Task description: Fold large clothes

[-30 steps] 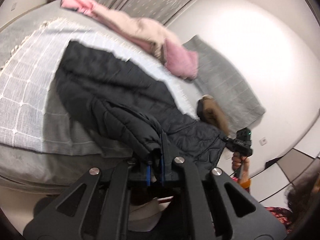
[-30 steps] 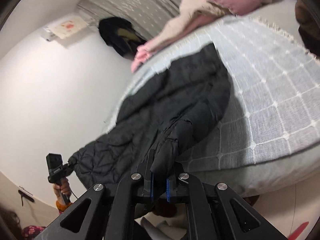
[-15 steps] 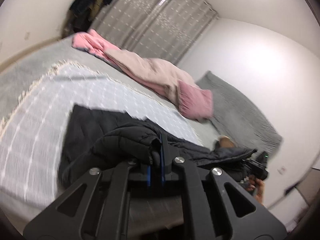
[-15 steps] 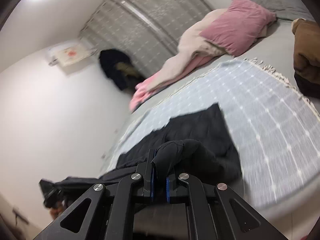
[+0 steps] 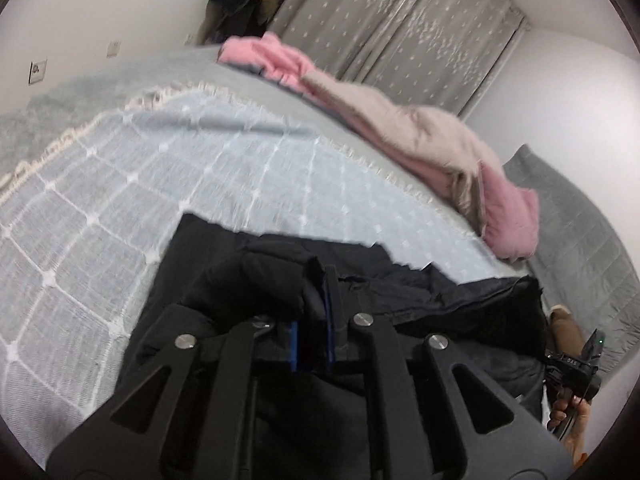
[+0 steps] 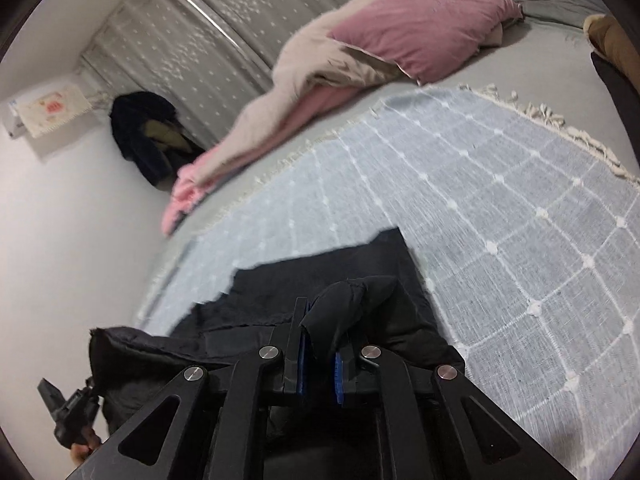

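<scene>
I've folded the black jacket (image 5: 420, 300) onto the bed's checked blanket (image 5: 160, 184); left gripper (image 5: 311, 320) and right gripper (image 6: 320, 344) have just been loosening, fabric seemingly between them. I'd release together.

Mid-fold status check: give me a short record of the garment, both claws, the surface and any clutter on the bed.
garment: black jacket, bunched, lying on the blanket
left claw: on a jacket fold; jaws have just been opening, fabric between them
right claw: on another jacket fold; jaws have just been opening, fabric between them
surface: pale blue grid blanket, fringed, spread over the grey bed
clutter: pink and beige bedding beyond the blanket, apart from the jacket
</scene>
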`<state>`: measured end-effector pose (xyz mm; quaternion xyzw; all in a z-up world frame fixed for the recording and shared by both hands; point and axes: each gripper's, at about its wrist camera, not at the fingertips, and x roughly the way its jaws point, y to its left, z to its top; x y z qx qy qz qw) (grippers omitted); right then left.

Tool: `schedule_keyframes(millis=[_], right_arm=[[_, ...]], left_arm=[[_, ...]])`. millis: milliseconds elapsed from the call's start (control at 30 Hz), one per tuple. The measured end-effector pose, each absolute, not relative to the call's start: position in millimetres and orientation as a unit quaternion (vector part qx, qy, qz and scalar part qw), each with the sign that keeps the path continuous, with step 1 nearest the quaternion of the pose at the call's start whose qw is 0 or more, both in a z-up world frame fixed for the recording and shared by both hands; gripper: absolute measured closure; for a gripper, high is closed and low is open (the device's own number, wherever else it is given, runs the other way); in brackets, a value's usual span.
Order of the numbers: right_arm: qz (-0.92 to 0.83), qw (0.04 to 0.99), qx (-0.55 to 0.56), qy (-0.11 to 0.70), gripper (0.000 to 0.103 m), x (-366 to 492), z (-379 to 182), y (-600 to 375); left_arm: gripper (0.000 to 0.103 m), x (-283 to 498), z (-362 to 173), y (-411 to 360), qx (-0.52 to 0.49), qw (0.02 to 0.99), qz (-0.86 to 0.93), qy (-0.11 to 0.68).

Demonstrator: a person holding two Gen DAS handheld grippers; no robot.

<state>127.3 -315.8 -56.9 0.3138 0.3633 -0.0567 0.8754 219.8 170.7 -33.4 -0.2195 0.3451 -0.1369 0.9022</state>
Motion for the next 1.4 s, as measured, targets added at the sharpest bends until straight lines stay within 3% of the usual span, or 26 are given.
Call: schedule_keyframes(millis=[100, 167, 233, 333, 533, 667, 833, 1033, 1233, 1400], right_arm=[[-0.06, 0.868, 0.298, 0.392, 0.082, 131.6, -66.9, -313.3], [-0.054, 0.869, 0.297, 0.392, 0.071, 123.2, -54.9, -312.4], [-0.047, 0.88, 0.281, 0.379, 0.043, 109.3, -37.2, -305.3], [-0.031, 0.9, 0.22, 0.375, 0.032, 89.7, -14.4, -283.0], [0.084, 0.866, 0.111, 0.48, 0.032, 103.4, -28.9, -211.2], [0.095, 0.833, 0.023, 0.545, 0.032, 130.8, -61.8, -161.8], [0.081, 0.843, 0.037, 0.53, 0.032, 172.2, -65.2, -152.6], [0.009, 0.904, 0.13, 0.406, 0.032, 196.9, -57.9, -191.2], [-0.097, 0.916, 0.155, 0.357, 0.032, 169.4, -38.0, -246.0], [-0.17, 0.893, 0.179, 0.377, 0.028, 136.7, -38.6, -293.5]], left_arm=[[0.068, 220.5, -24.8, 169.6, -0.227, 0.889, -0.138, 0.374], [0.035, 204.9, -5.8, 170.2, -0.214, 0.897, -0.133, 0.364], [0.023, 181.3, 15.6, 170.3, -0.182, 0.914, -0.134, 0.337], [0.022, 164.8, 25.0, 162.5, -0.124, 0.911, -0.177, 0.352], [0.022, 168.0, -21.1, 102.1, -0.011, 0.818, -0.298, 0.492], [0.022, 176.3, -37.7, 61.8, 0.058, 0.806, -0.308, 0.502], [0.022, 211.2, -35.0, 54.1, -0.001, 0.826, -0.307, 0.474], [0.022, 247.9, -37.2, 109.1, -0.151, 0.891, -0.169, 0.392], [0.022, 222.4, -11.2, 166.4, -0.124, 0.918, -0.049, 0.373], [0.022, 214.2, -31.7, 204.2, -0.125, 0.88, -0.011, 0.458]])
